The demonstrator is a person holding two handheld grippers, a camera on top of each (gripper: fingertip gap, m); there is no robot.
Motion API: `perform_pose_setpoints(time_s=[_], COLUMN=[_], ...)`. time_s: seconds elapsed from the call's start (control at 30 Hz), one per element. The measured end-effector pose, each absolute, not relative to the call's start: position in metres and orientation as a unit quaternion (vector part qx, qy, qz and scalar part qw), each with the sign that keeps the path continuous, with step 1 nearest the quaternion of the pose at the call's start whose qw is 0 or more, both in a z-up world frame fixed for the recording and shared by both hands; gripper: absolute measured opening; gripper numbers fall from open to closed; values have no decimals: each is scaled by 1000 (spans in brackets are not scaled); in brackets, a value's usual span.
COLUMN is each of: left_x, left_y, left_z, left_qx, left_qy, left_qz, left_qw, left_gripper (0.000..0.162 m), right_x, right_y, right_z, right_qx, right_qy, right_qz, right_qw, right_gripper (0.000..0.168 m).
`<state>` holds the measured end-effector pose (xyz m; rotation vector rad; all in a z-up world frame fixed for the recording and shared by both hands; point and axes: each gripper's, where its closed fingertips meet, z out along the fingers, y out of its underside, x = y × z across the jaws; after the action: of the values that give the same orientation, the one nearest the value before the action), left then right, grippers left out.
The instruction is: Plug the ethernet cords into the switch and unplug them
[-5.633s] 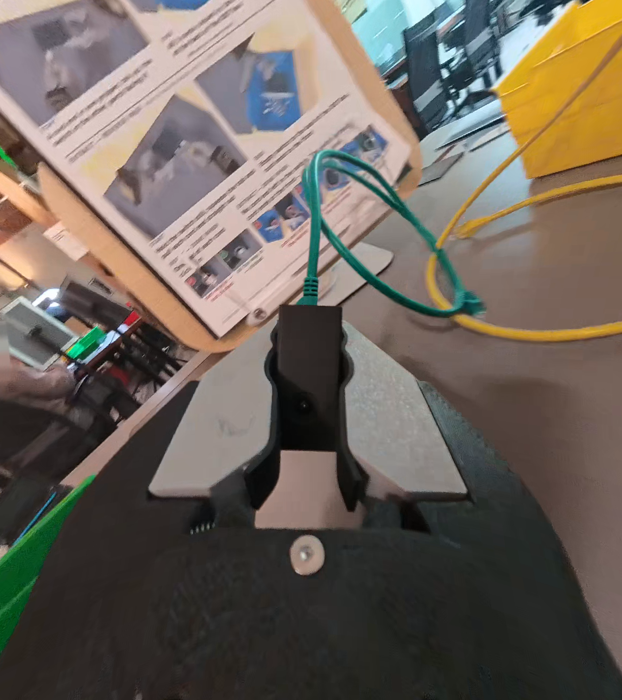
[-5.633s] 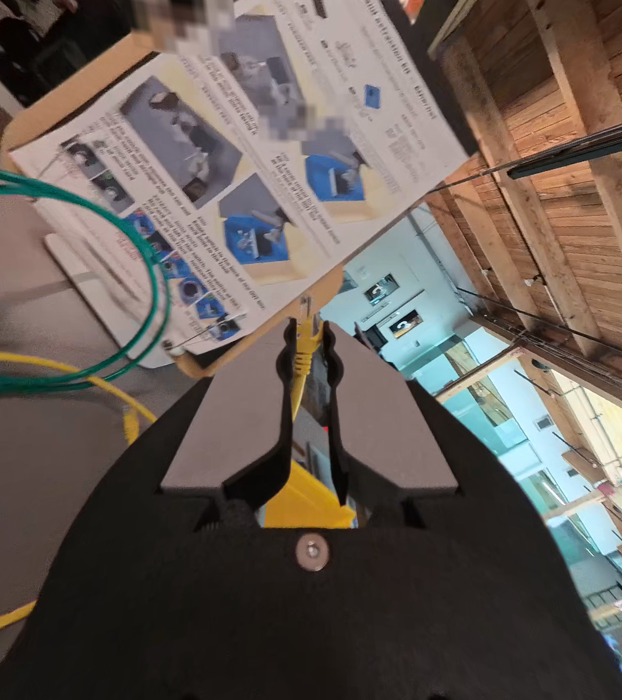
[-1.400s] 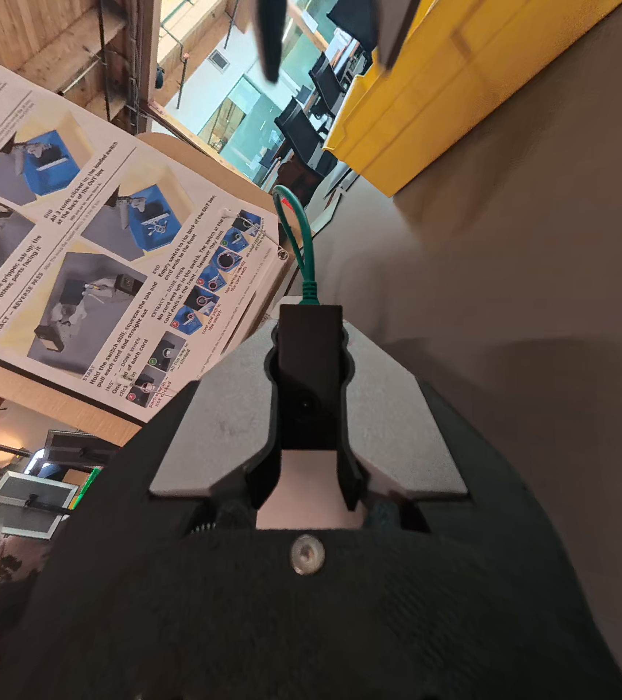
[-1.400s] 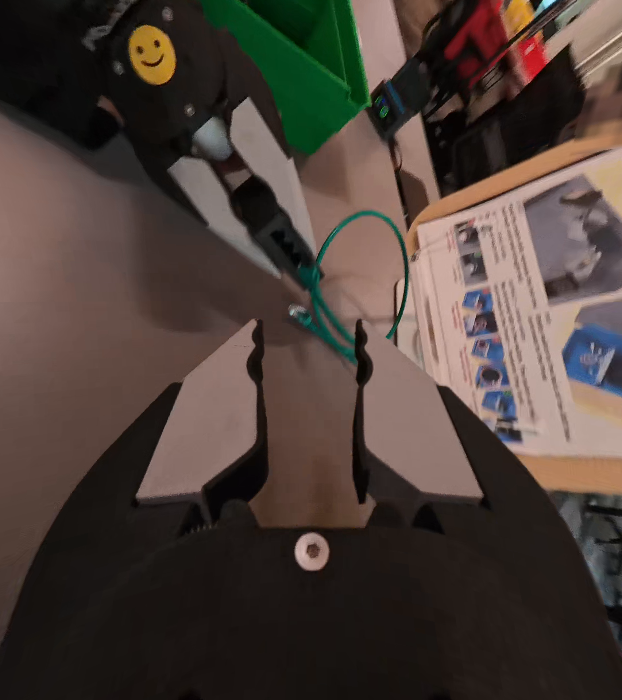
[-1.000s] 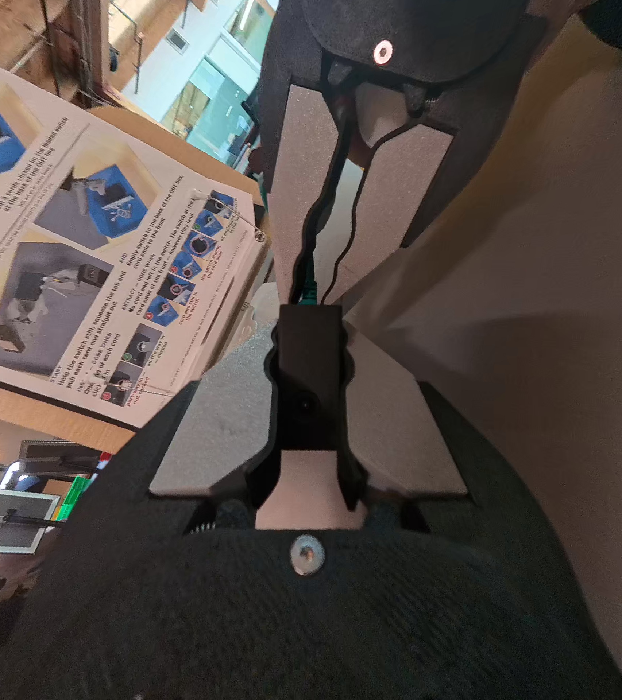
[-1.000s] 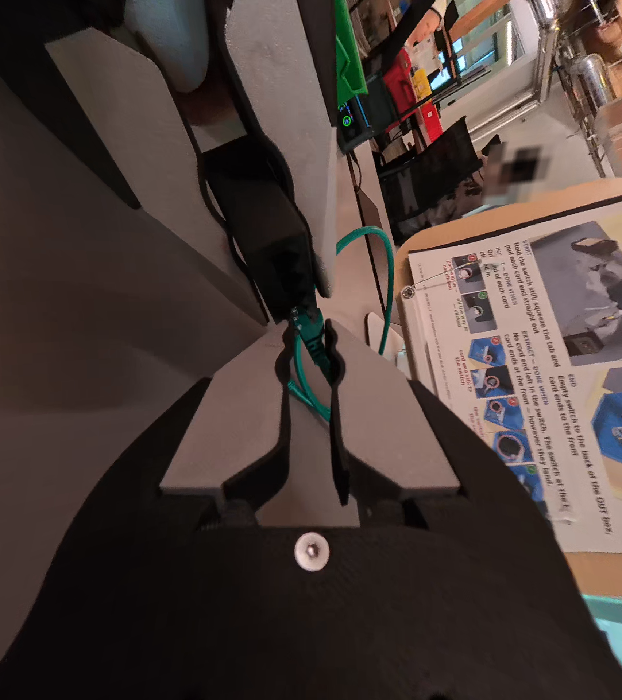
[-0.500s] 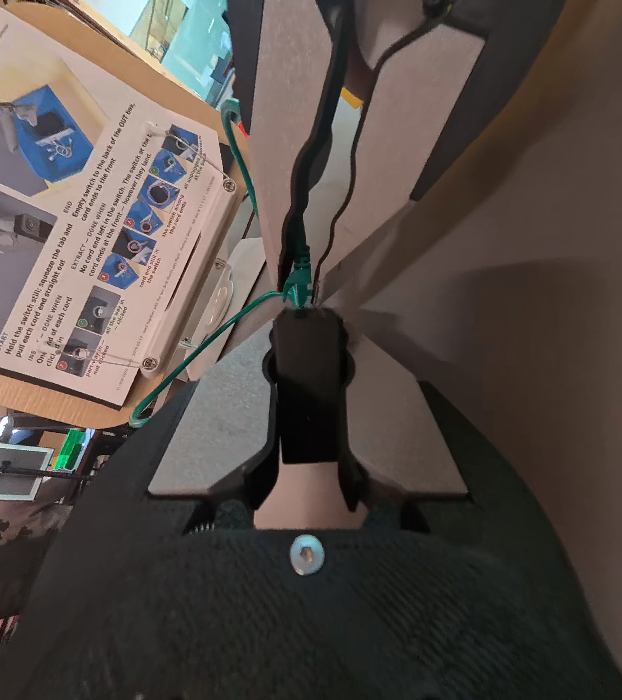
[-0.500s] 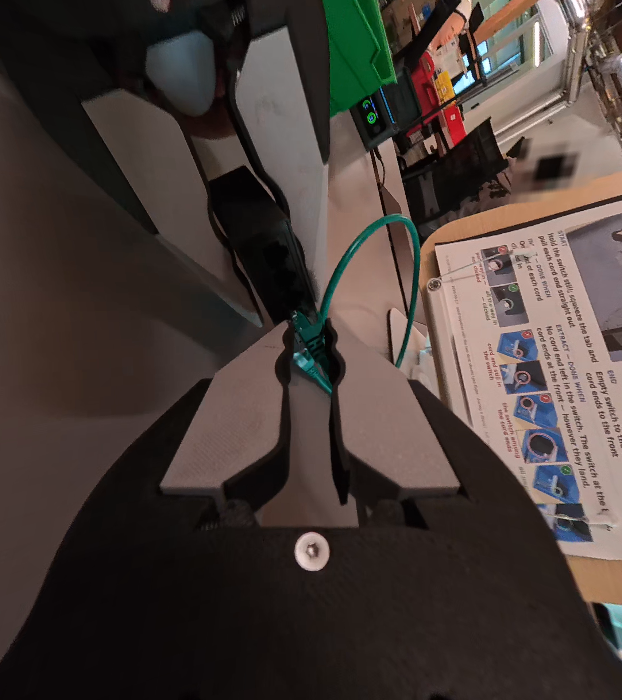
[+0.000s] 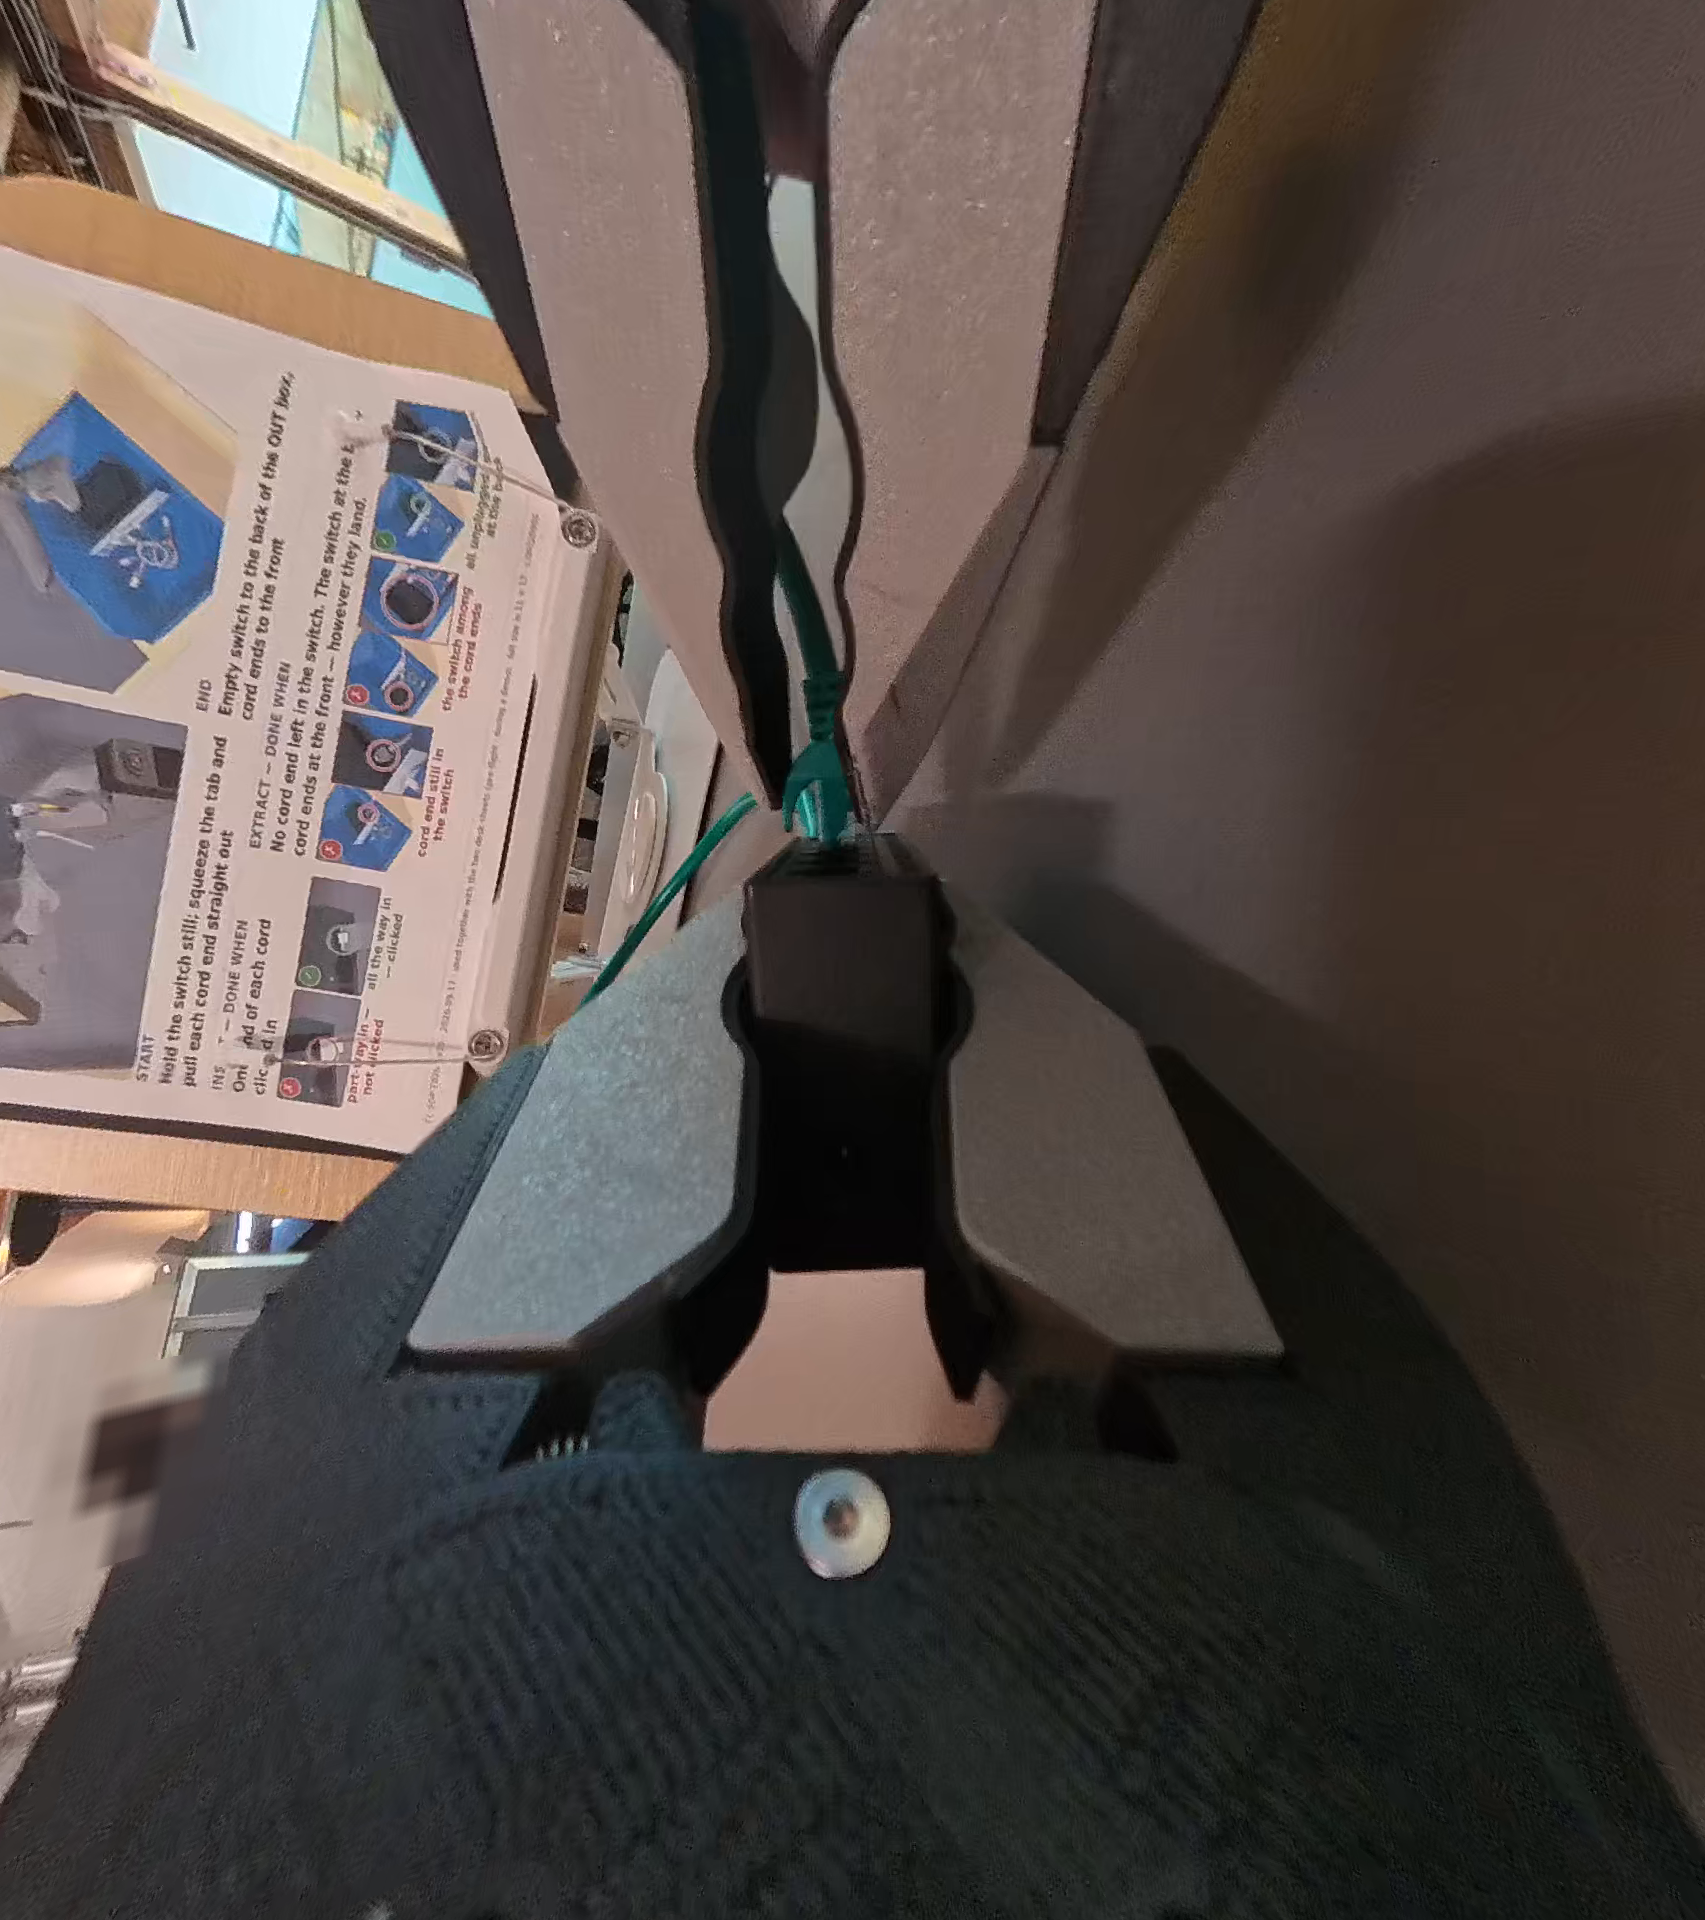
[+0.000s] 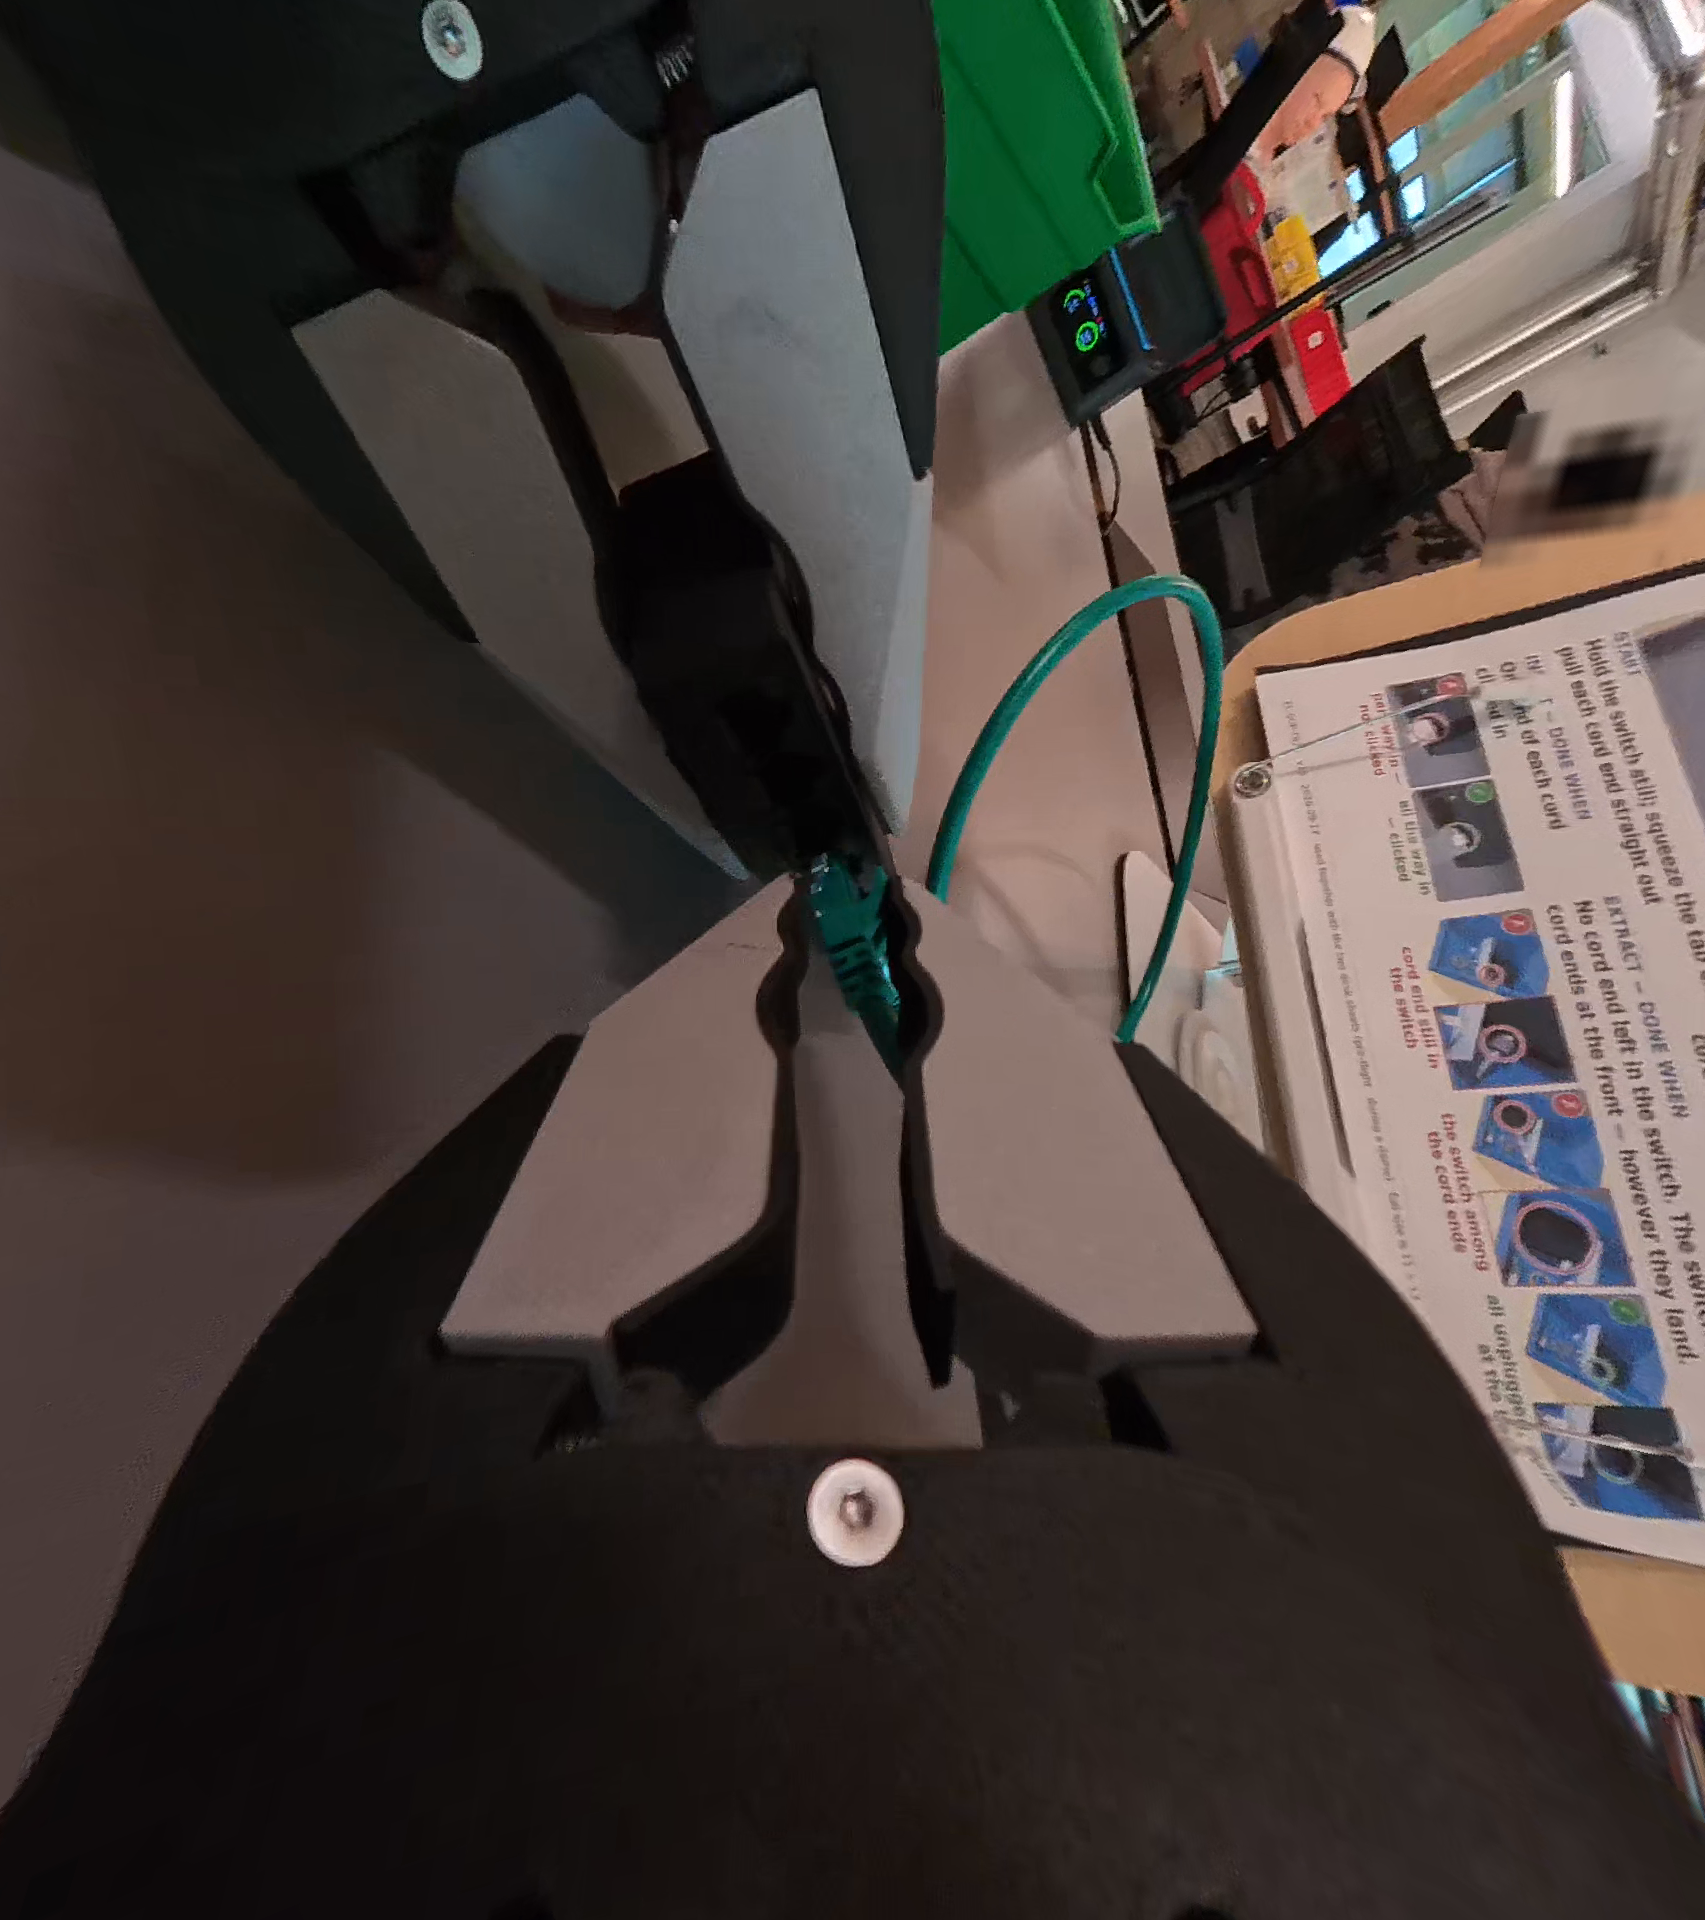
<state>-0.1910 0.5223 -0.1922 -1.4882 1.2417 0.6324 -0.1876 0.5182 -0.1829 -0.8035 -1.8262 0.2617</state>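
My left gripper (image 9: 843,914) is shut on the small black switch (image 9: 843,1039), with its port face pointing away from me. My right gripper (image 10: 848,925) faces it and is shut on the green ethernet plug (image 10: 853,956). In the left wrist view the plug (image 9: 820,790) meets the switch's port face; I cannot tell how deep it sits. The green cord (image 10: 1139,727) loops off to the right of the jaws. The right wrist view shows the switch (image 10: 723,707) between the left gripper's fingers (image 10: 786,416). The right gripper's fingers (image 9: 619,416) fill the top of the left wrist view.
A brown table (image 9: 1450,727) lies under both grippers. An instruction sheet on a wooden board (image 10: 1554,1039) stands close beside the cord and also shows in the left wrist view (image 9: 152,727). A green bin (image 10: 1035,135) and a small device with a lit display (image 10: 1102,332) sit behind. My two grippers' fingertips are within a few centimetres of each other.
My right gripper held a yellow plug earlier, then opened and closed on the green plug at the switch. Both grippers have since turned and moved closer together, with the cord loop swinging aside.
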Motion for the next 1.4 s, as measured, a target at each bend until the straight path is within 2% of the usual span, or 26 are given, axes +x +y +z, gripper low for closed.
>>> perform_pose_setpoints(time_s=[0.23, 0.4, 0.5, 0.6, 0.8, 1.07, 1.4], left_x=[-193, -194, -191, -188, -184, -192, -204], left_y=[520, 522, 520, 519, 518, 522, 531], left_z=[-194, -199, -201, -203, -200, -202, -206], left_qx=[-640, -638, -626, -621, -610, -632, -701], left_qy=[511, 525, 540, 548, 554, 536, 462], left_qz=[232, 256, 265, 273, 278, 265, 238], left_qw=[524, 503, 496, 489, 494, 493, 488], left_gripper=[27, 27, 27, 27, 27, 27, 32], right_x=[-192, -194, -193, -192, -191, -200, -198], right_y=[518, 521, 520, 519, 518, 524, 529], right_z=[-184, -191, -192, -199, -198, -201, -199], right_qx=[-275, -266, -262, -270, -271, -262, -295], right_qy=[-766, -772, -777, -786, -784, -776, -779], right_qz=[29, -13, -22, -13, 35, -16, 25], right_qw=[581, 577, 572, 555, 558, 574, 553], right_gripper=[11, 11, 17, 11, 11, 11, 10])
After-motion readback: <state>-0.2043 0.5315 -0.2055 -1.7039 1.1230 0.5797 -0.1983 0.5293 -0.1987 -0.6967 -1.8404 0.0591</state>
